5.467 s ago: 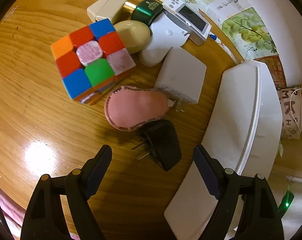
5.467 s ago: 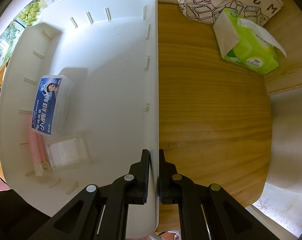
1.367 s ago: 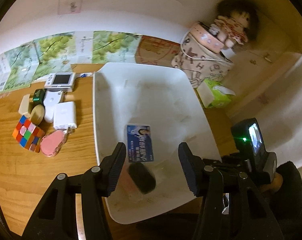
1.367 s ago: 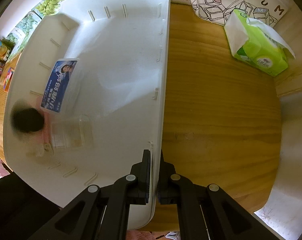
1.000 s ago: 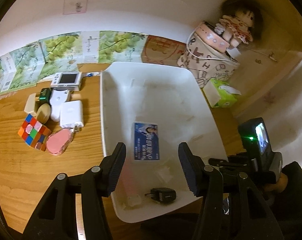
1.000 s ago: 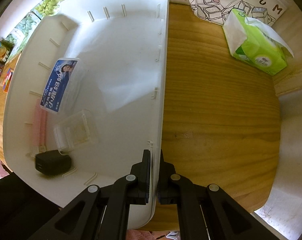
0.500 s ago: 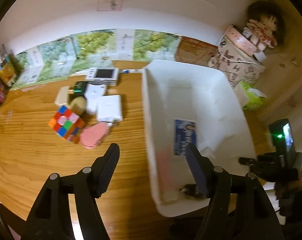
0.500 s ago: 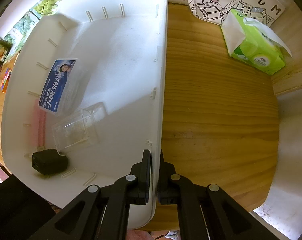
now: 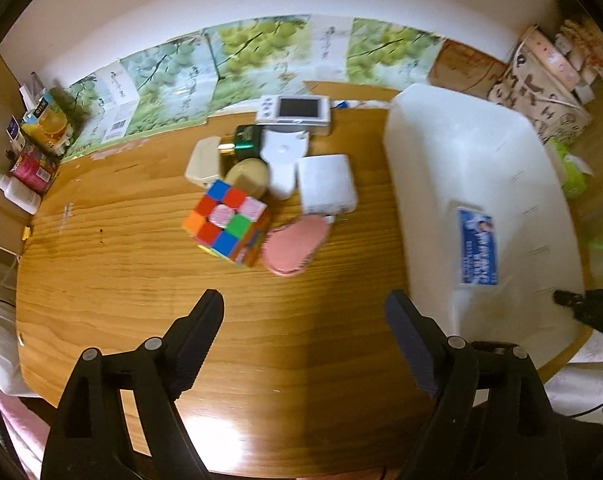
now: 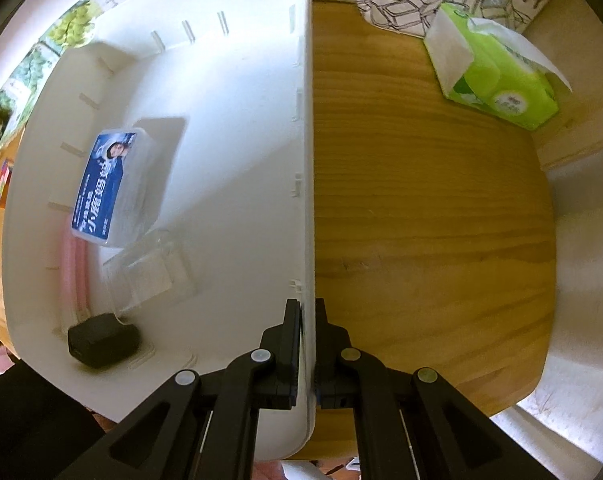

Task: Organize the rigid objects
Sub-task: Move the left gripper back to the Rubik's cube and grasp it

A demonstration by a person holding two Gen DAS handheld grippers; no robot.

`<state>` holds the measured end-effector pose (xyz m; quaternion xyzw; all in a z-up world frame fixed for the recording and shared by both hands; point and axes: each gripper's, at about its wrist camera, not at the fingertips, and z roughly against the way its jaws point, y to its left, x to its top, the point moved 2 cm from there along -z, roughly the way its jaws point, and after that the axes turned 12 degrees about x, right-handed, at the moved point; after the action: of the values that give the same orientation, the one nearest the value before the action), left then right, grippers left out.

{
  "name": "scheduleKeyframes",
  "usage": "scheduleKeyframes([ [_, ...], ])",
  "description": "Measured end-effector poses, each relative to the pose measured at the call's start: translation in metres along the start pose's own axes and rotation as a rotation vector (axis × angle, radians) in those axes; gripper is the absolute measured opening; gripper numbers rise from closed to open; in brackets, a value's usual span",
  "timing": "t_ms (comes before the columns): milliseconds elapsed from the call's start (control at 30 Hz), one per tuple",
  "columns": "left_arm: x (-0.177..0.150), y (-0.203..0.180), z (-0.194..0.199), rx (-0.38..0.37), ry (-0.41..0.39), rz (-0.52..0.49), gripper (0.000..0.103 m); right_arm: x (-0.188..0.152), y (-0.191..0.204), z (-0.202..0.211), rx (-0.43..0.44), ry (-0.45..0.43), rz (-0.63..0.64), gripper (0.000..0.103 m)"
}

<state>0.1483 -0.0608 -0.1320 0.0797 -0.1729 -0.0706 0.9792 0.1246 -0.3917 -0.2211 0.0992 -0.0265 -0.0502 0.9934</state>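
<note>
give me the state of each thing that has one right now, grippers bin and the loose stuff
left gripper: open, empty, above the table
right gripper: shut on the white bin's wall
white bin: upright, on the table
black charger: inside the bin
blue-label box: lying flat in the bin
Rubik's cube: scrambled, on the table
tissue pack: open, tissue sticking out

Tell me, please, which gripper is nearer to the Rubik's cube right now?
Left. The left gripper hovers open over the table just short of the Rubik's cube; the right gripper is across the white bin, clamped on its far wall.
</note>
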Motion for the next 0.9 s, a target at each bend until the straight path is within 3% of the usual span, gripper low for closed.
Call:
scheduleKeyframes([
  [367,0.028,0.031,-0.037,-0.01,0.083,-0.078,0.093,0.005,-0.013,0.0,-0.017,-0.054,-0.099,0.008],
  [600,0.04,0.046,-0.07,-0.009,0.149,-0.065,0.093,-0.004,-0.012,0.003,-0.031,-0.105,-0.118,0.01],
  [900,0.051,0.054,-0.099,-0.04,0.19,-0.051,0.093,-0.011,-0.015,0.008,-0.047,-0.105,-0.161,0.011],
])
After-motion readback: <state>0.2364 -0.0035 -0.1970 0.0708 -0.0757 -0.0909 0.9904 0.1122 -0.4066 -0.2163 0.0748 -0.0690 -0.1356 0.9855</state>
